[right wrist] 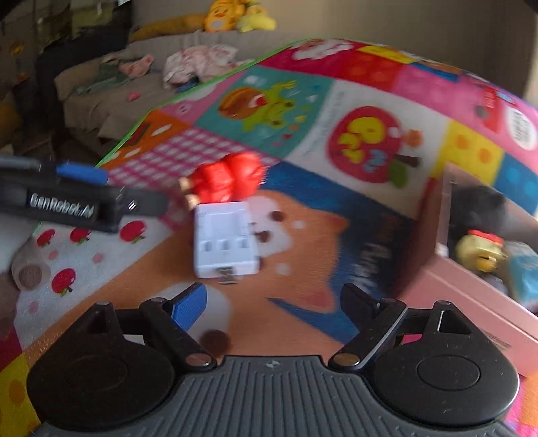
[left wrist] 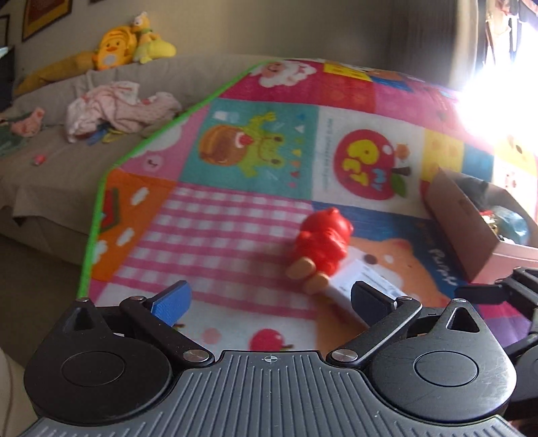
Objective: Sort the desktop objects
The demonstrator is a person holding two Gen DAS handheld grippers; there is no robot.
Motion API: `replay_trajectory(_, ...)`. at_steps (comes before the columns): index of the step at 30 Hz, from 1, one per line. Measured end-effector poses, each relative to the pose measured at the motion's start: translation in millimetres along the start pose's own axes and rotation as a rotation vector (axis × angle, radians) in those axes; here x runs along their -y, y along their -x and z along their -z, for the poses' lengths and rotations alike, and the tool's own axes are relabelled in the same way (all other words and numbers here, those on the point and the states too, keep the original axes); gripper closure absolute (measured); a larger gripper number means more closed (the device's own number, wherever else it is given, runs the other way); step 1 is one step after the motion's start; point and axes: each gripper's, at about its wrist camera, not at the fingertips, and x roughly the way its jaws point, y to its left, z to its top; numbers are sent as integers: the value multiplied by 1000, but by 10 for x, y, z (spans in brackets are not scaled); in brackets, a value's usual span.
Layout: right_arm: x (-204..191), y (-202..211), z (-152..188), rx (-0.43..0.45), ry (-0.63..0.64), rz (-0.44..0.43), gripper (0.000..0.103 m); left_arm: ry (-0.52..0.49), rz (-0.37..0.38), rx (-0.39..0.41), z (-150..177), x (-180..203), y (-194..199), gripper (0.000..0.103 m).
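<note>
Left-wrist view: left tool [left wrist: 269, 297] gapes wide, holding nothing — a red bear figure [left wrist: 322, 242] lies on the patchwork play mat [left wrist: 215, 228], touching a white battery charger [left wrist: 361, 280]. Right-wrist view: right tool [right wrist: 274, 304] spread wide and empty, charger just ahead, cardboard box [right wrist: 433, 215] of toys at right.

The setting was a home, most likely a living room or a child's play area. A patchwork play mat [left wrist: 235, 208] with cartoon animals and a green border covered the work surface. Behind it stood a grey sofa [left wrist: 50, 161] carrying yellow plush toys [left wrist: 114, 50] and a heap of pink clothing [left wrist: 114, 107] (crumpled, unfolded). Framed pictures [left wrist: 43, 13] hung on the wall. A cardboard box [left wrist: 464, 228] held assorted small toys.
</note>
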Motion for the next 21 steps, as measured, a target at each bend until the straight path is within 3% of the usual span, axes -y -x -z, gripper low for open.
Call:
replay_trajectory(4,-159,-159,-91,28,24,1,17,-8,-18,-1,-13,-63,32,0)
replay_trajectory(5,-179,-190,-107,34,28,7,22,-12,-19,-1,-8,-71,29,0)
replay_trajectory(6,-181,-220,-123,25,27,3,37,-14,-18,-1,-6,-76,28,0)
replay_trajectory(8,-140,-234,-141,3,2,-29,53,-7,-13,-3,-5,-94,16,0)
replay_trajectory(16,70,317,190,17,70,-24,54,-37,43,17,21,-7,-87,0)
replay_trajectory(21,450,664,537,-22,61,56,54,-74,47,29,-14,183,-279,0)
